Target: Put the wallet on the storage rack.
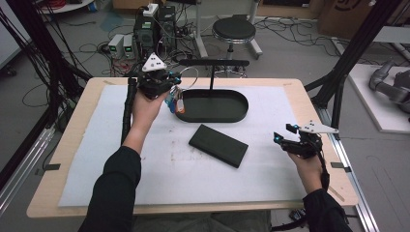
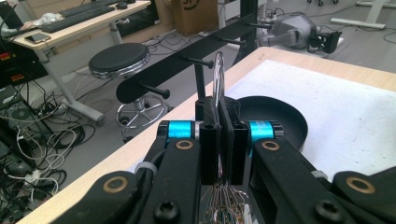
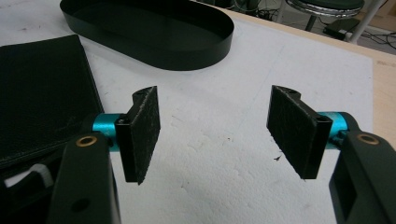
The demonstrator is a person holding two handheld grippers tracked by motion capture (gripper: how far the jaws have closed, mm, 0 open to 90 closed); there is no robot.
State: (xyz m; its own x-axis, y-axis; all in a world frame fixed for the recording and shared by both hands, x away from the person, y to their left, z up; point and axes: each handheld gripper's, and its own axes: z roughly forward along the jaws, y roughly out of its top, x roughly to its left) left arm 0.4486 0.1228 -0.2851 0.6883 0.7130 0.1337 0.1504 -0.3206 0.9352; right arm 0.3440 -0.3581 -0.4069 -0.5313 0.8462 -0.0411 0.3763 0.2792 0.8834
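The left gripper (image 2: 219, 140) is held up above the left end of the black oval tray (image 1: 212, 116). Its jaws are squeezed tight on a thin silver wire ring (image 2: 218, 77) with small keys (image 1: 175, 102) hanging under it. The right gripper (image 3: 212, 135) hangs low over the white mat (image 1: 270, 104), jaws wide apart, holding nothing. A flat black leather case (image 1: 218, 145) lies between them.
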